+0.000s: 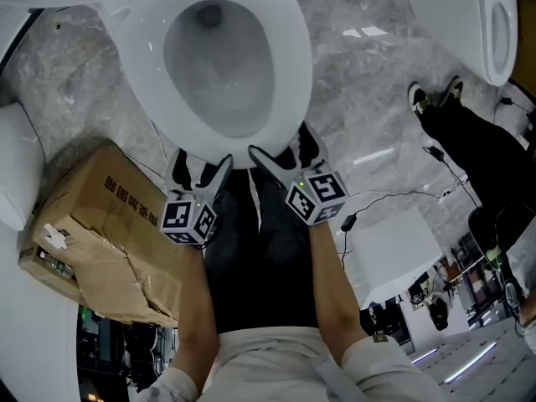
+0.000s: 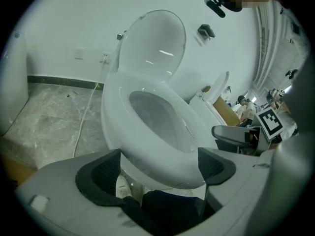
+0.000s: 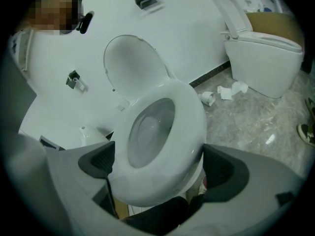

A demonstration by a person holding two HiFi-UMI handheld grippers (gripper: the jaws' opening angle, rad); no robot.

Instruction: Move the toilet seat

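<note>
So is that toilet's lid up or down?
Up. In both gripper views the lid stands raised behind the bowl, while the seat lies flat on it.

Likely a sanitary-ware showroom: several toilets on marble floor, a cardboard box.

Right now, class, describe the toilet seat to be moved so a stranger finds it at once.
On the marble floor stand several white toilets. Take the one nearest the person's feet, beside the torn cardboard box. Its seat lies flat on the bowl, lid raised behind, with the left claw and right claw open at its front edge.
</note>
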